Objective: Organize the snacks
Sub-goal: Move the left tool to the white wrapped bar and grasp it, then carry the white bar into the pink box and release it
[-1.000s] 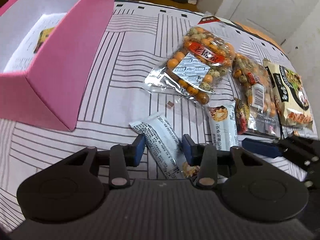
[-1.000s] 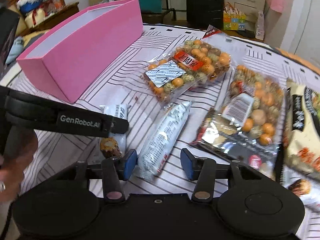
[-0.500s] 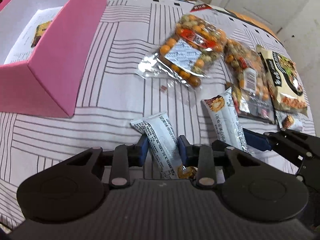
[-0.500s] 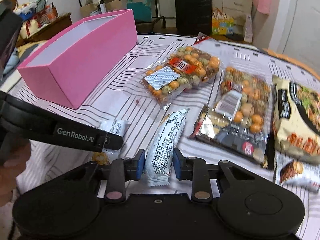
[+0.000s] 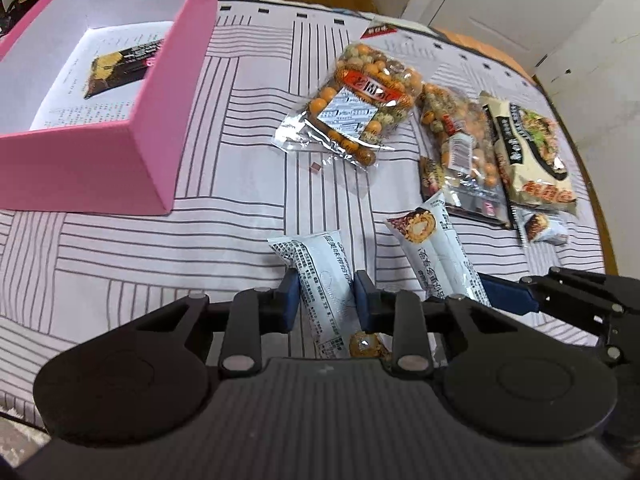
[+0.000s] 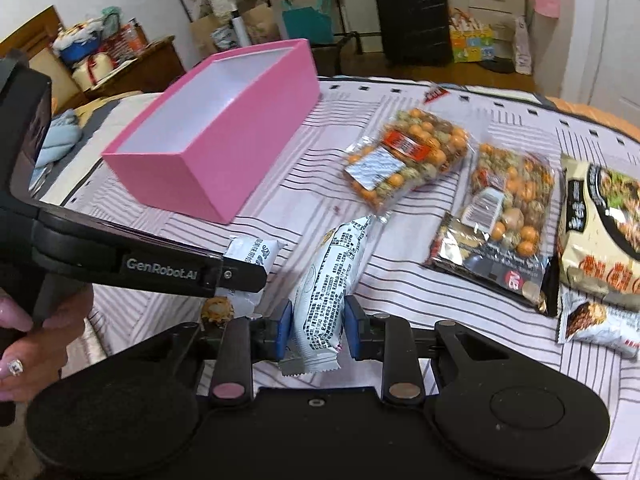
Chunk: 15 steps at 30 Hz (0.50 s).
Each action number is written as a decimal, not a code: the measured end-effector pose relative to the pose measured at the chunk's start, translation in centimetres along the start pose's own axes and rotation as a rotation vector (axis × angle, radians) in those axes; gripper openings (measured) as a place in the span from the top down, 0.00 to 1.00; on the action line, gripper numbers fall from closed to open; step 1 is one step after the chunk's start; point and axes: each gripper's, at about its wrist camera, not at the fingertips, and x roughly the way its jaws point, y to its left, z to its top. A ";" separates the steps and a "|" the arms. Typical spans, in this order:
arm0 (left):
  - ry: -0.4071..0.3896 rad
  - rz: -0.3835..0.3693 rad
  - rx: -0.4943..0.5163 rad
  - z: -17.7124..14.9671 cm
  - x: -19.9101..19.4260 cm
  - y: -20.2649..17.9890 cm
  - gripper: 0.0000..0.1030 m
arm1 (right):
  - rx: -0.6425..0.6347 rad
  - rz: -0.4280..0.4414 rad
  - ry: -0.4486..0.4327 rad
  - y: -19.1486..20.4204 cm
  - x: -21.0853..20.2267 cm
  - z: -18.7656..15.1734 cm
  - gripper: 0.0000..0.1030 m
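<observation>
Lying loose: two nut bags (image 5: 362, 110), one pink box (image 5: 152, 120), two white snack bars (image 5: 438, 254).

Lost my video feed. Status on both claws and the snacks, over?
Left claw shut on white snack bar. Right claw shut on second white bar. Pink box open, one dark snack inside. Path unobstructed.

The box (image 5: 152, 128) is sitting far left on the desk (image 5: 240, 120), one packet (image 5: 120, 66) lying inside; nut bags (image 5: 360, 108) and noodles (image 5: 532, 156) are lying to the right
</observation>
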 end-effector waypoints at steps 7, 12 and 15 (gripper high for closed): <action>-0.047 -0.005 0.005 -0.4 -4.9 1.5 0.73 | -0.081 0.041 0.001 2.3 -2.4 2.2 0.69; -0.128 0.017 0.019 0.4 -9.6 3.0 0.73 | -0.157 0.088 -0.025 4.7 -4.6 4.7 0.69; -0.170 0.019 0.016 1.3 -12.3 4.1 0.73 | -0.221 0.112 -0.043 6.6 -5.3 6.7 0.69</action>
